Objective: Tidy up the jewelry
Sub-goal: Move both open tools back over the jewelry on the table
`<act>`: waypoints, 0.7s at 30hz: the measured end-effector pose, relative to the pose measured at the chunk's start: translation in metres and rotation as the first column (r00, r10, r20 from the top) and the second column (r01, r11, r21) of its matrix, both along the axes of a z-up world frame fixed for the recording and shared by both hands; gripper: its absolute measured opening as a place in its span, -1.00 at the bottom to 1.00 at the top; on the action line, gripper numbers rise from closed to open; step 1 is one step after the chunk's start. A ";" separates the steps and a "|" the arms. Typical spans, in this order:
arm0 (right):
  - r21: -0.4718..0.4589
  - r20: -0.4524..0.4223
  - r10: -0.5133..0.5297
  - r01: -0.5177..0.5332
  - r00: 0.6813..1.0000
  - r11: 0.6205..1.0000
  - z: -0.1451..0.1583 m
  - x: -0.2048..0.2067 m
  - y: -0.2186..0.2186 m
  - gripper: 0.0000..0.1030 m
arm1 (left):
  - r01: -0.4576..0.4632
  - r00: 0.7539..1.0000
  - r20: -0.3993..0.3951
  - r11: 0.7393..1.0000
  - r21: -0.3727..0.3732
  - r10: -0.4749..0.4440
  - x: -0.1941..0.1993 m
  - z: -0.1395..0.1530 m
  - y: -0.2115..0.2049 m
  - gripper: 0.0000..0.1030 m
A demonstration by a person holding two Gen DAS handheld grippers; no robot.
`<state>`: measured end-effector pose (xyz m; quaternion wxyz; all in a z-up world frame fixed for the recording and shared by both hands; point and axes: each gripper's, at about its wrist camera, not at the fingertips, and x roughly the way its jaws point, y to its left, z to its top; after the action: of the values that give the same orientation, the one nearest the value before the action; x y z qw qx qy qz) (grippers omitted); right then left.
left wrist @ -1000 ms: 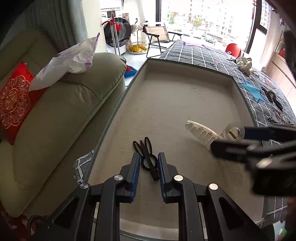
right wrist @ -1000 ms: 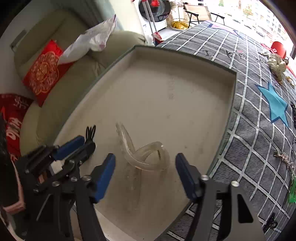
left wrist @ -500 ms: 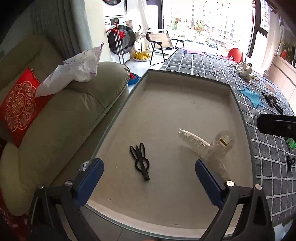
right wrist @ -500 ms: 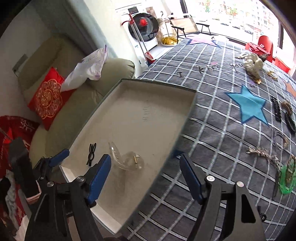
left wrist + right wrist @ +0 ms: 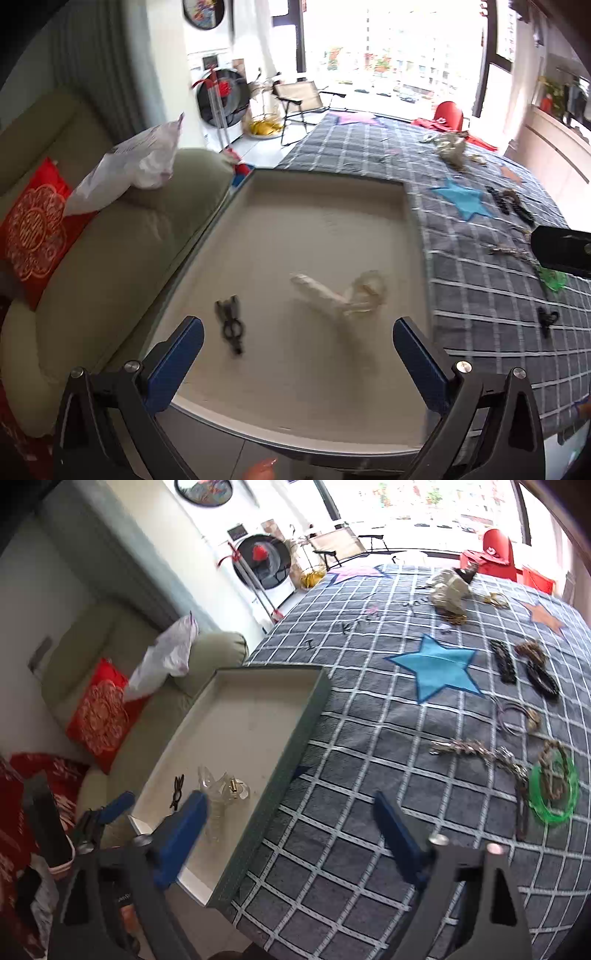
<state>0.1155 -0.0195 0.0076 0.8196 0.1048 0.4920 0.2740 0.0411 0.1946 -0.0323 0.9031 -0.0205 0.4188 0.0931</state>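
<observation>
Lying ahead and right of the right gripper (image 5: pixel 291 834) are the loose pcs on the quilt (image 5: pixel 369 738): chain (image 5: pixel 476 751), long axis across the view, and green bangle (image 5: pixel 553 790). R hand is nearer; L gripper (image 5: pixel 297 363) hangs over the tray (image 5: pixel 415 236). Both point steeply down, jaws opening wide, nothing between. 2 clips, black (image 5: pixel 231 326) and clear (image 5: pixel 341 295), lie in the tray.

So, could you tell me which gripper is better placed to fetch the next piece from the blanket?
Probably the right gripper: opening, empty, over the blanket near the green bangle. The left gripper faces the tray.
</observation>
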 end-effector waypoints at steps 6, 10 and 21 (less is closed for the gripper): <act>0.040 -0.001 -0.056 0.056 0.998 0.998 0.001 -0.005 -0.037 1.00 | 0.045 0.999 0.012 0.999 -0.008 -0.045 0.000 0.013 -0.032 1.00; 0.016 -0.016 -0.085 0.085 0.996 0.996 -0.003 -0.010 -0.062 1.00 | 0.072 0.997 0.019 0.997 -0.008 -0.072 0.001 0.015 -0.054 1.00; -0.041 -0.030 -0.218 0.217 0.975 0.975 -0.018 -0.024 -0.147 1.00 | 0.179 0.984 -0.006 0.983 -0.046 -0.180 0.008 0.014 -0.110 1.00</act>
<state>0.0920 -0.1664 -0.0108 0.8379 0.1474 0.4968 0.1715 0.0489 0.0841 -0.0181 0.9049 -0.0028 0.4256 0.0018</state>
